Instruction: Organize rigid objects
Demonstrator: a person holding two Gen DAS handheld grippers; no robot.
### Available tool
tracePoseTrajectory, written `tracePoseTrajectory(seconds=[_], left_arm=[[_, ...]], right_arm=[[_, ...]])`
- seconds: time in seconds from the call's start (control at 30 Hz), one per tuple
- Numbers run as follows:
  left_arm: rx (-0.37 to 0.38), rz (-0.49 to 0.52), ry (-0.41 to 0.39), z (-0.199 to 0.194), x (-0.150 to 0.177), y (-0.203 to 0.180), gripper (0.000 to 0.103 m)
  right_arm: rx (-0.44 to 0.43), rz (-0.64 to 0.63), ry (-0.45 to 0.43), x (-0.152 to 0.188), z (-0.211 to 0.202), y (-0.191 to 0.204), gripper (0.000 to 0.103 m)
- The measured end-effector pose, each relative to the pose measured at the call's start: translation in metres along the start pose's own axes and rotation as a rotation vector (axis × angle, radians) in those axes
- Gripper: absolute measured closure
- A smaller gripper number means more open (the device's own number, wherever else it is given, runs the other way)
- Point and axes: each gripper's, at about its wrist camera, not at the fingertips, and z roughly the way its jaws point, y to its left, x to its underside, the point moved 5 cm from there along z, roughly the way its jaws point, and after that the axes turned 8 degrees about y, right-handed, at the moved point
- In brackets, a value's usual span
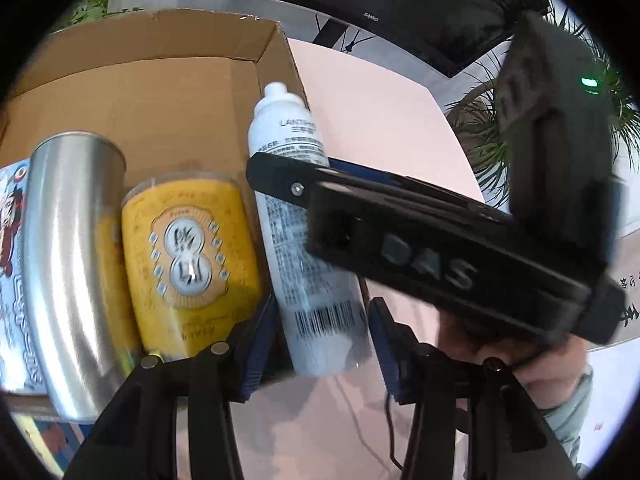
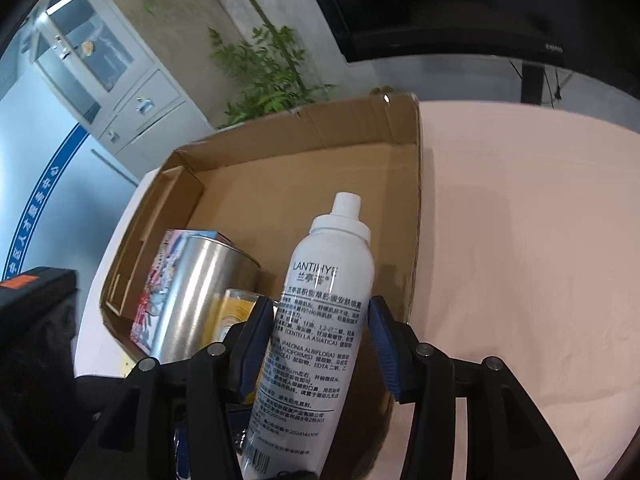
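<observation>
The white spray bottle [image 2: 320,320] sits between the blue pads of both hand-held grippers, right [image 2: 320,344] and left [image 1: 320,344]; whether either clamps it I cannot tell. It hangs over the cardboard box [image 2: 280,168] on the pink worktop [image 2: 520,240], beside a steel tumbler [image 1: 68,248] and yellow jar [image 1: 188,256].

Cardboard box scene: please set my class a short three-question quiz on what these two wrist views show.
1. True or false: the cardboard box is empty.
2. In the left wrist view, what lies between the silver can and the white spray bottle? A) yellow tub B) red mug C) banana
3. What colour are the pads of the right tongs?

Key: 1 false; 2 A; 3 blue.
</observation>
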Motion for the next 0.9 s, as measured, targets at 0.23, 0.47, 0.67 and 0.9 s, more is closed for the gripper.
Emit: tracePoseTrajectory(seconds=[0.23, 0.47, 0.67, 0.9], left_arm=[[-0.066, 0.038, -0.149, -0.056, 0.044, 0.007, 0.057], [-0.431, 0.18, -0.52, -0.156, 0.137, 0.037, 0.007], [-0.451, 0.069, -0.482, -0.173, 0.181, 0.075, 0.005], [-0.36, -0.034, -0.438, -0.156, 0.225, 0.11, 0.005]], right_arm=[[0.04, -0.013, -0.025, 0.011, 0.002, 0.008, 0.048], [0.16, -0.062, -0.284, 0.083, -0.075, 0.041, 0.0], [0.152, -0.081, -0.283, 0.17, -0.067, 0.098, 0.0], [-0.086, -0.114, -0.068, 0.229, 0.004, 0.183, 0.003]])
